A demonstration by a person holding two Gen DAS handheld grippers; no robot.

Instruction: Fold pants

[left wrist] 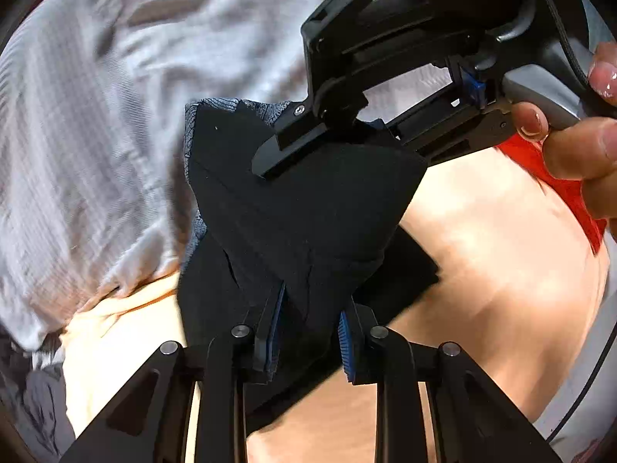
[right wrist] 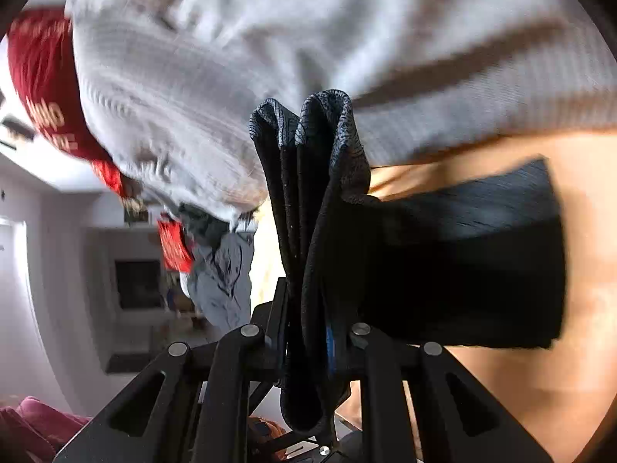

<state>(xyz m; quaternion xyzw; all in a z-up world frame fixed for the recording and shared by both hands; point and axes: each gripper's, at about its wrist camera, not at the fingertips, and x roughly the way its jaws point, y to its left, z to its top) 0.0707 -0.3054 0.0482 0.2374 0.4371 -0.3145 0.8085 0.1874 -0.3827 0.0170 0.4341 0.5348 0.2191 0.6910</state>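
Pinching opposite ends of the dark, soft folded pants [left wrist: 308,208], the left gripper [left wrist: 308,339] and right gripper [right wrist: 308,343] both clamp narrowly on bunched cloth. From the right gripper's fingers the garment's length runs toward the frame's right over the tan surface [right wrist: 540,270], with the white ribbed bedding [right wrist: 270,38] above, so both hands seem equally placed to lower it.

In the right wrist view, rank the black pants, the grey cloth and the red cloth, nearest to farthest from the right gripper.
1. Black pants: clamped in the right gripper.
2. Grey cloth: beyond the pants, across the top.
3. Red cloth: far upper left, partly under the grey cloth.
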